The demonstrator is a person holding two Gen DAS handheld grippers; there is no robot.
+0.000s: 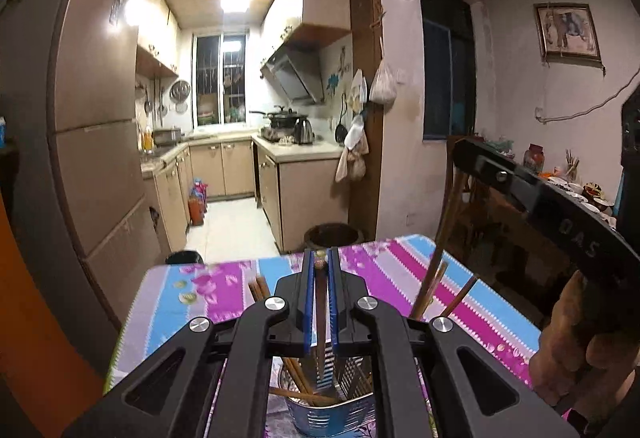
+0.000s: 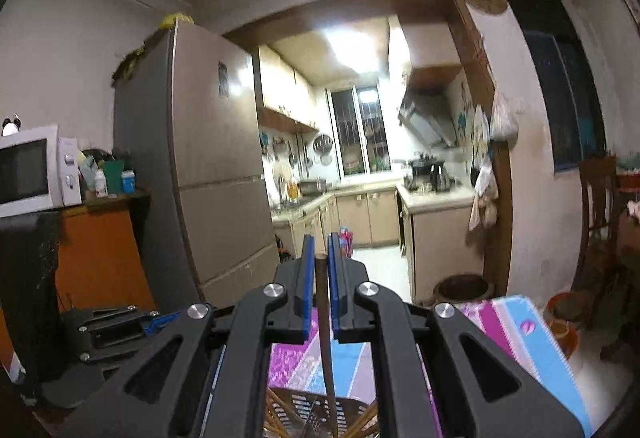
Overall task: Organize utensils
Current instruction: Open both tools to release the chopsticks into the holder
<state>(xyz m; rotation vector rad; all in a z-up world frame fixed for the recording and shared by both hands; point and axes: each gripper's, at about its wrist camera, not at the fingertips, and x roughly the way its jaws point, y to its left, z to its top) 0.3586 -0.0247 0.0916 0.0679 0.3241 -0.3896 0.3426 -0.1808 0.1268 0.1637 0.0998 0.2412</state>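
Two grippers, each clamped on one chopstick. Left gripper (image 1: 320, 262), centre of left-wrist view, tilts slightly downward; blue pads nearly together on a dark chopstick (image 1: 321, 318) w/ a pale decorated tip, lower end dropping into the utensil holder (image 1: 332, 414) at bottom centre. Holder: perforated metal, already holding several brown chopsticks, standing on the striped pink/blue tablecloth (image 1: 400, 278). Right gripper (image 2: 319, 250) points approx. level toward the kitchen; pads closed on a plain brown chopstick (image 2: 325, 326) running to bottom centre over the holder. Gloved hand (image 1: 576, 338) at lower right grips the right tool's handle.
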